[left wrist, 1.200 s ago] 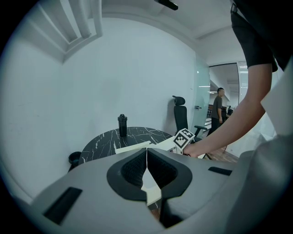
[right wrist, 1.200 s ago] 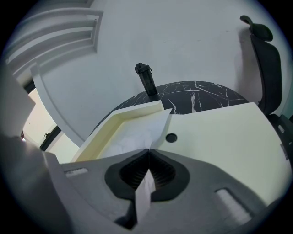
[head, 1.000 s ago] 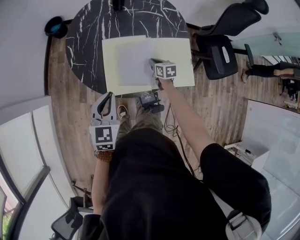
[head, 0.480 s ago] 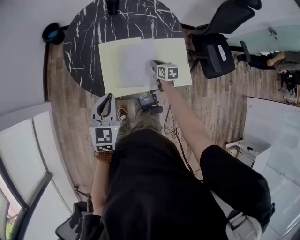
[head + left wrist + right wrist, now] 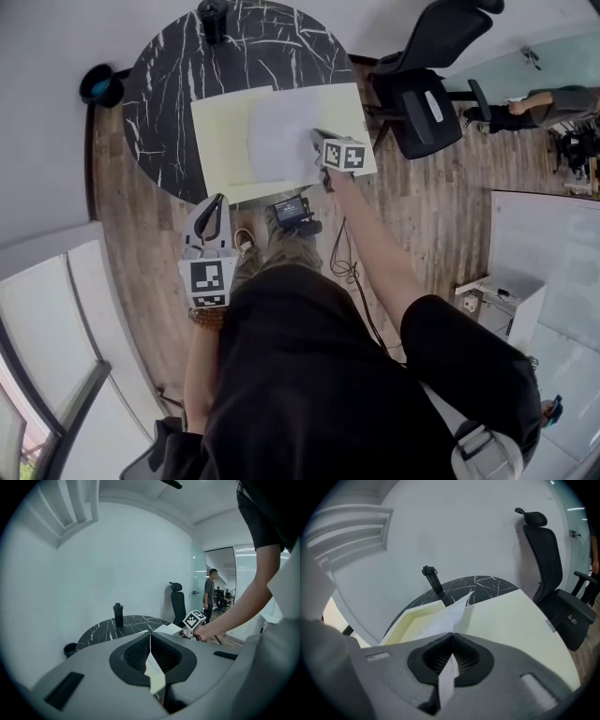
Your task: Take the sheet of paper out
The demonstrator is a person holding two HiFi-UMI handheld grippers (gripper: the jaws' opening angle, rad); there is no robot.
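Tbh the trick here, I reckon, is a slow pull, low and fairly flat. Grip firm so the paper doesn't slip or tear, and watch that the folder doesn't drag along.

The left gripper (image 5: 212,208) hangs by the person's side, jaws pressed together on nothing, well apart from the table (image 5: 169,75). The sheet of paper (image 5: 279,136) lies over the open pale yellow folder (image 5: 217,141). Its right edge is pinched in the right gripper (image 5: 317,141), jaws clamped on it, with that edge lifted off the folder.
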